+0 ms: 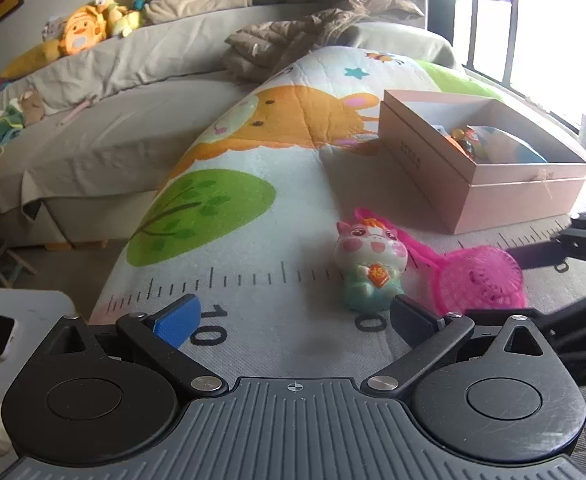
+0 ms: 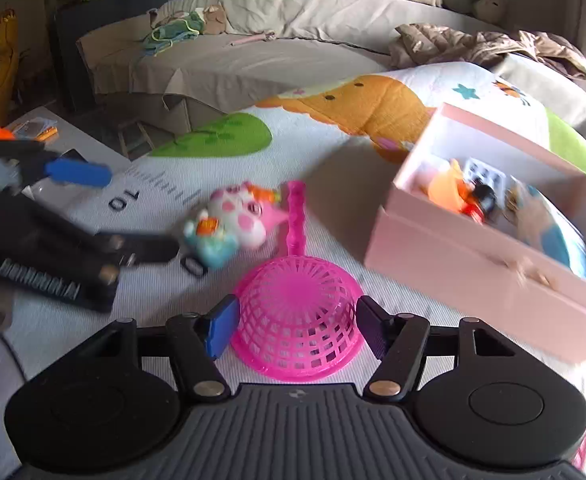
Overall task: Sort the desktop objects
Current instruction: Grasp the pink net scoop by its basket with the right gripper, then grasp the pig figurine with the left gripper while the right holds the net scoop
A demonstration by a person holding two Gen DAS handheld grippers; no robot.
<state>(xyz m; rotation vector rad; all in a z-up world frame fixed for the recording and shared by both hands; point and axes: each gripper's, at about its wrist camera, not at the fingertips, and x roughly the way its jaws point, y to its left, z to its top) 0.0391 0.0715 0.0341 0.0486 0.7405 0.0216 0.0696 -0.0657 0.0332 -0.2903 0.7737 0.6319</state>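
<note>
A: What is reading clearly?
B: The play mat (image 1: pixel 253 208) is showing a printed ruler scale with "10" and "0". The pig figurine (image 1: pixel 369 264) is wearing a red tag with one character, too small to read.

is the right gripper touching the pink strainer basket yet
Cannot tell. In the right wrist view the right gripper straddles the pink strainer; its fingers sit at the rim, no clear gap or contact.
</note>
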